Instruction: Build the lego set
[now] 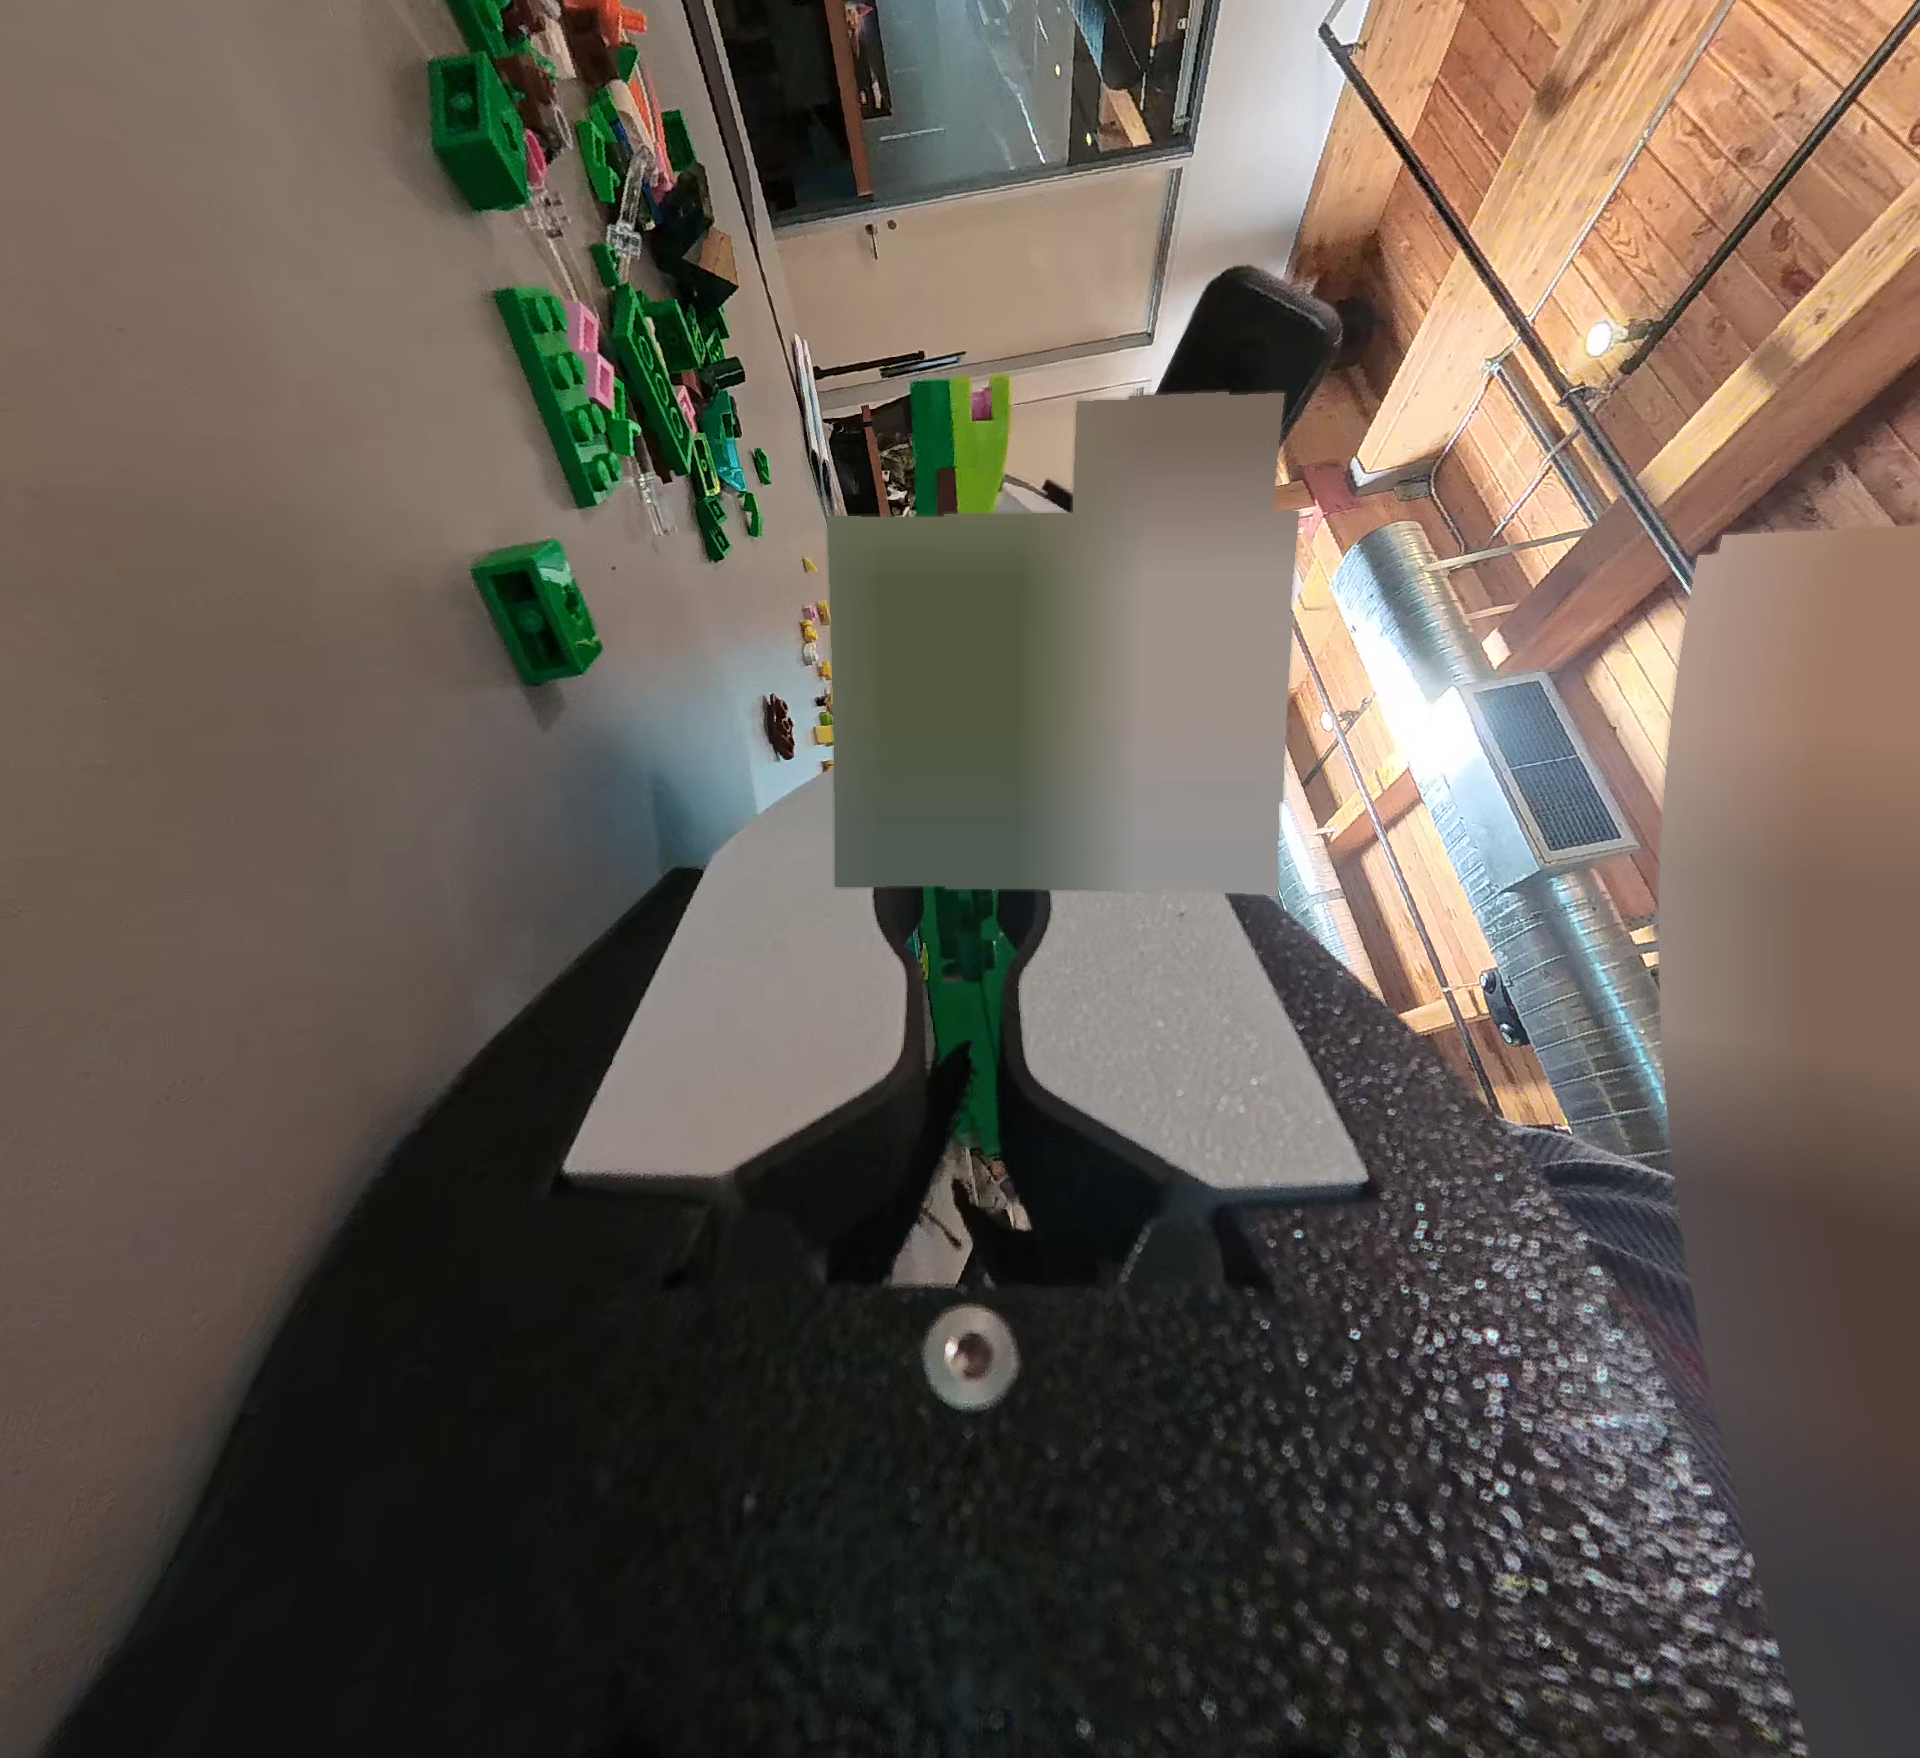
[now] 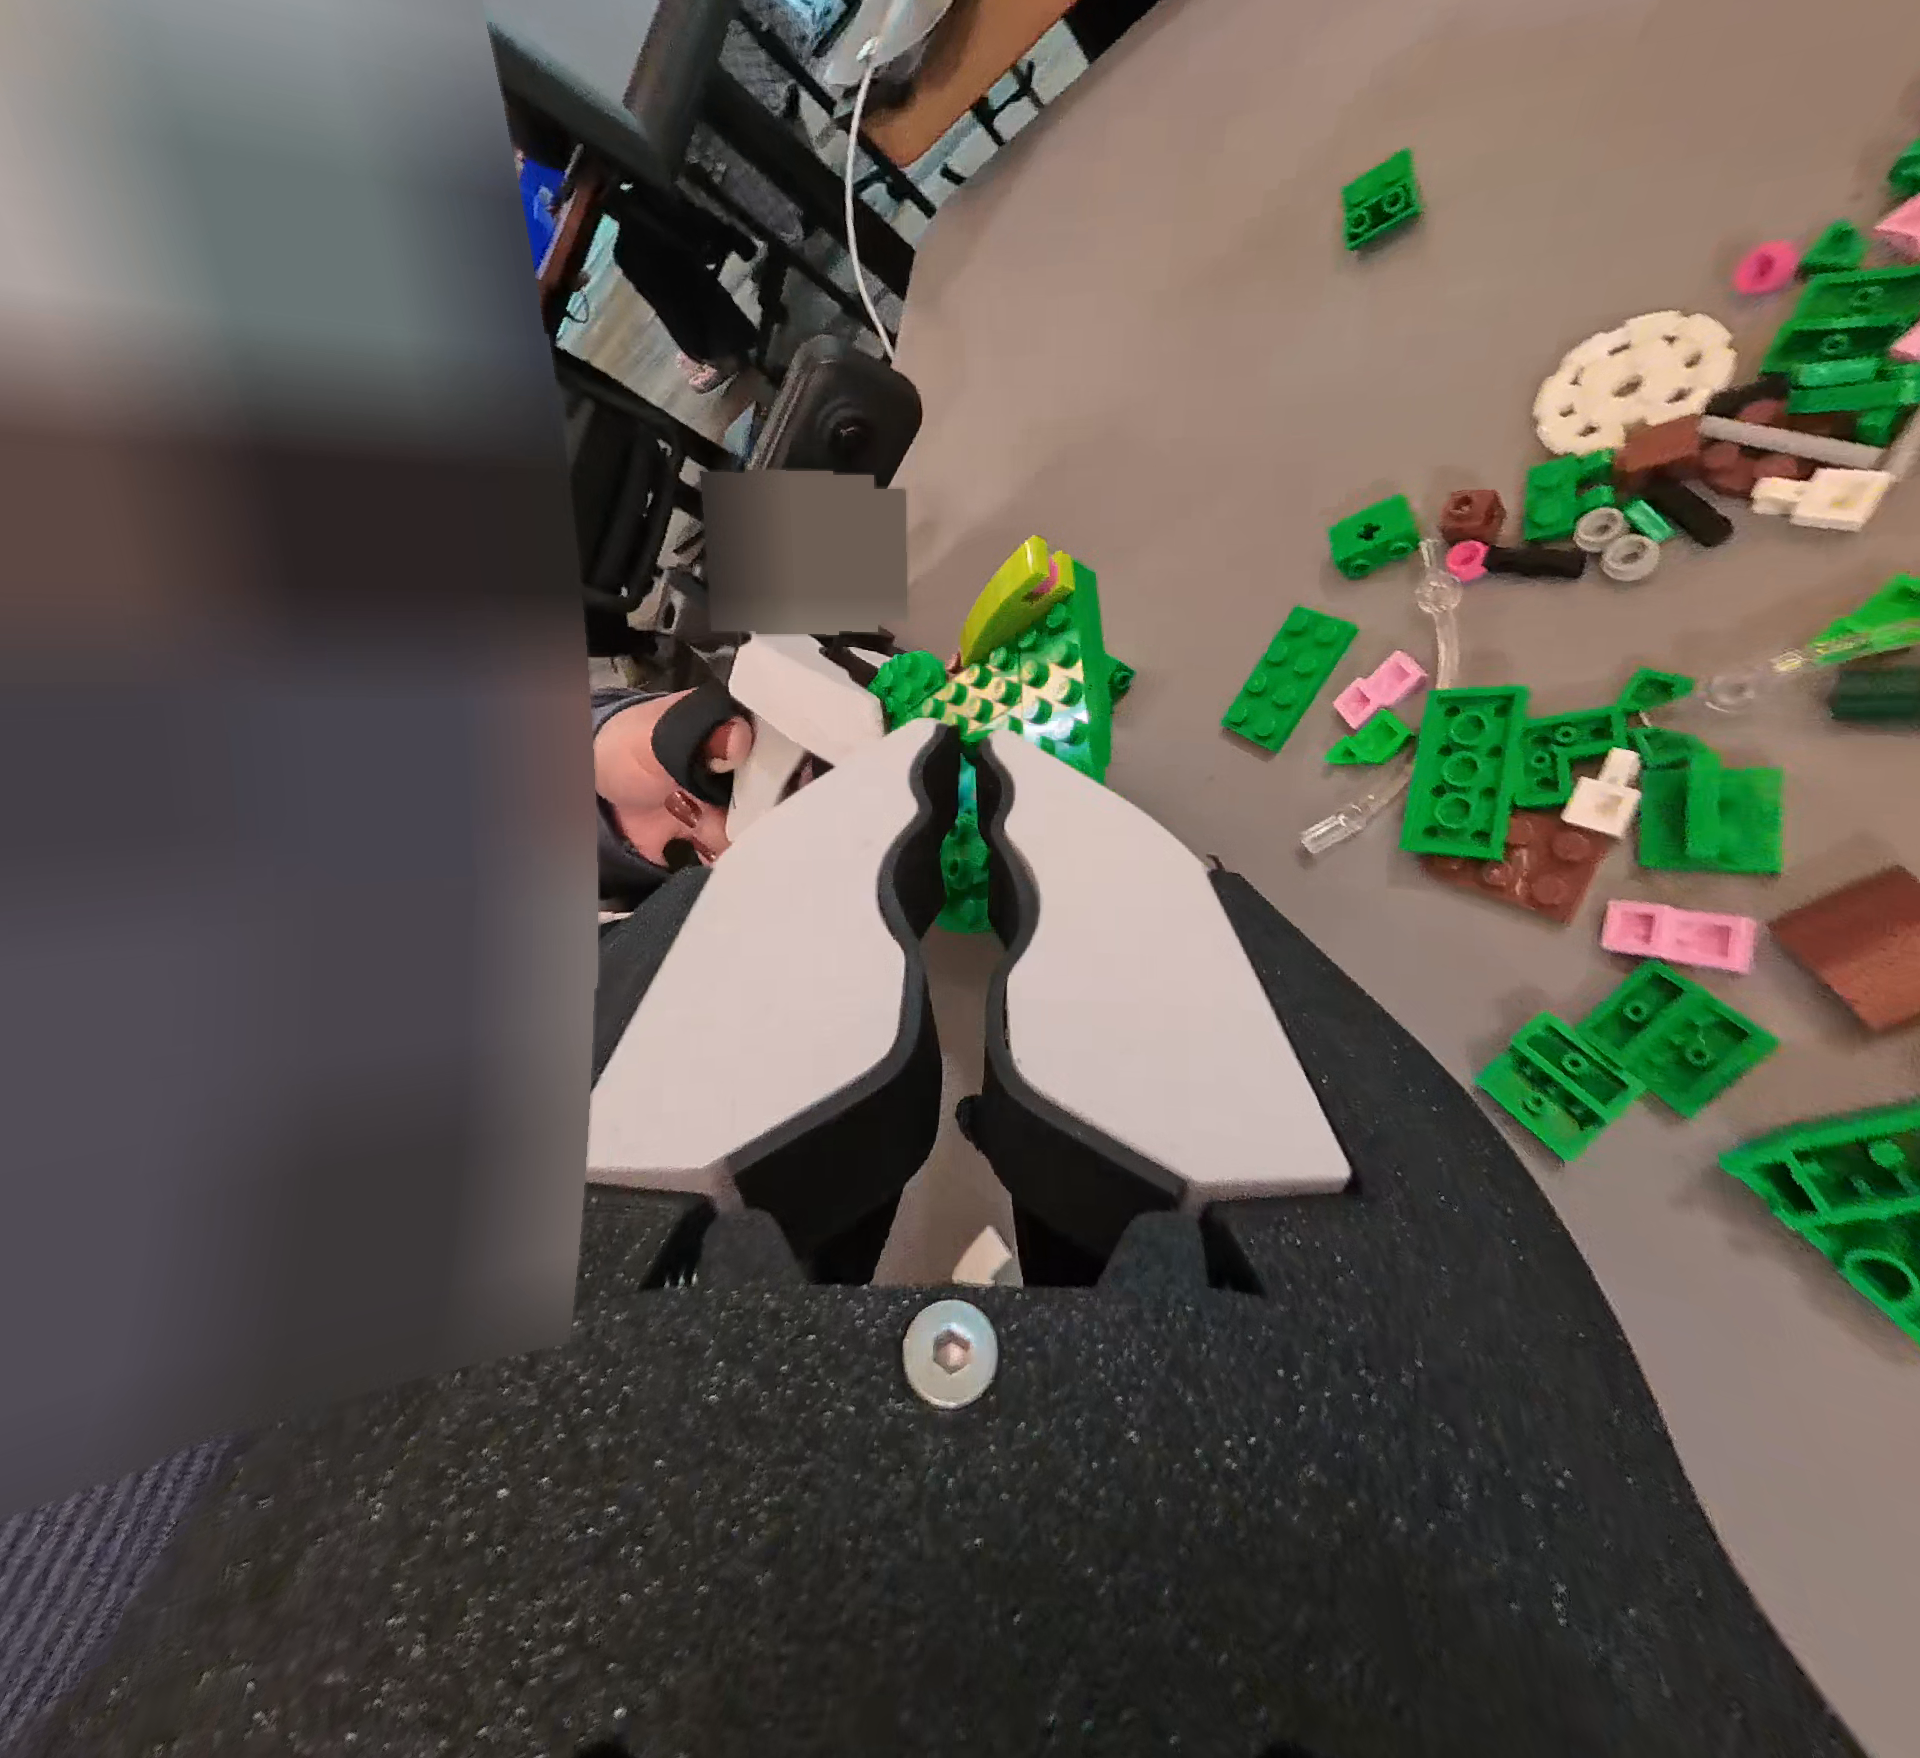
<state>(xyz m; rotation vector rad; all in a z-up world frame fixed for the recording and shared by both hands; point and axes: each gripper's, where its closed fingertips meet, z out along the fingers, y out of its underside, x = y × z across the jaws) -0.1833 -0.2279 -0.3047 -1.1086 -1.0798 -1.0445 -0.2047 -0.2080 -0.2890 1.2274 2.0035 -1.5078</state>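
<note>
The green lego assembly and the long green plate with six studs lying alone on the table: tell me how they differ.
The green lego assembly is built from several pieces, with a lime curved piece and pink on top; the long green plate is a single flat part.
The assembly is held off the table, clamped by the right hand-held gripper; the plate lies flat and free on the grey table.
Both are bright green with studs showing.

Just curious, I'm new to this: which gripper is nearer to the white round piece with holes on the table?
Right, as far as I can tell. The right gripper holds the green build with the white round piece nearby; the left gripper sees none nearby.
</note>
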